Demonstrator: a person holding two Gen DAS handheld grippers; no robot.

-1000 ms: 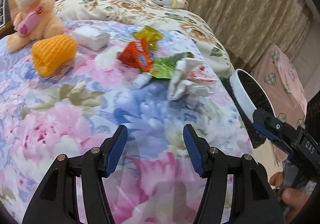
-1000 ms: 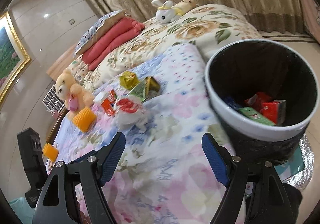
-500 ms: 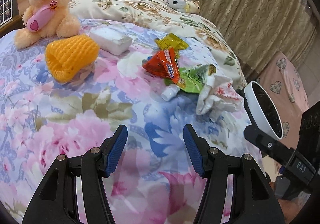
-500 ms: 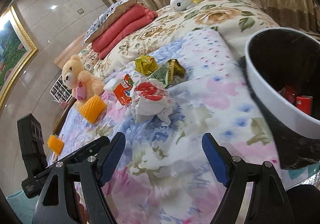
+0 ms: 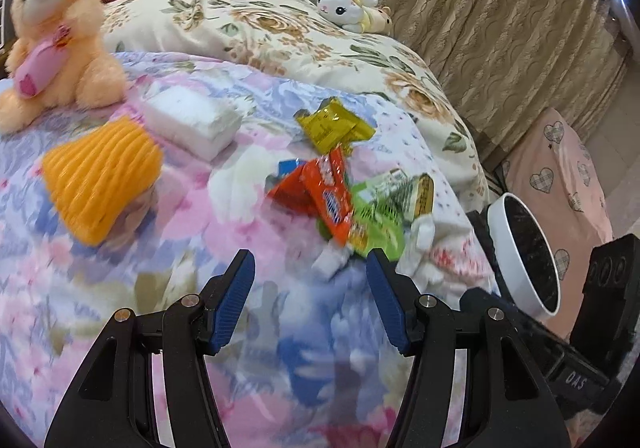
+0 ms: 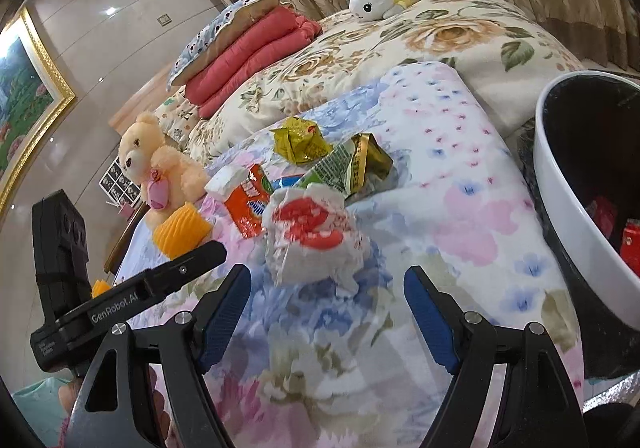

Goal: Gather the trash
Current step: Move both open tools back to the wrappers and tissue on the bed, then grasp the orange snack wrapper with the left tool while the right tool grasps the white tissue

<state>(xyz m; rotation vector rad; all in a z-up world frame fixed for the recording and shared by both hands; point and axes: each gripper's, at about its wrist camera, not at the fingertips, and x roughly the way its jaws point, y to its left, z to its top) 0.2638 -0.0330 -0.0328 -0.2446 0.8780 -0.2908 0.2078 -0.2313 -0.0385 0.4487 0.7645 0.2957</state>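
Bin (image 6: 576, 207): red packets were seen inside; set at the bed's edge.
Wrappers beside bin: one gold (image 5: 332, 123), one orange (image 5: 320, 191), one green (image 5: 380, 207), one crumpled white (image 6: 312, 232).
Left gripper (image 5: 308, 302): jaws released, nothing held.
Right gripper (image 6: 326, 312): jaws released, nothing held.

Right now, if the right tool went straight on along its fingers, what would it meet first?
Most likely the crumpled white-and-red wrapper, which lies just beyond and between the open fingers of the right tool. The orange snack packet lies beyond it and to the left. Depth is hard to judge through the fisheye.
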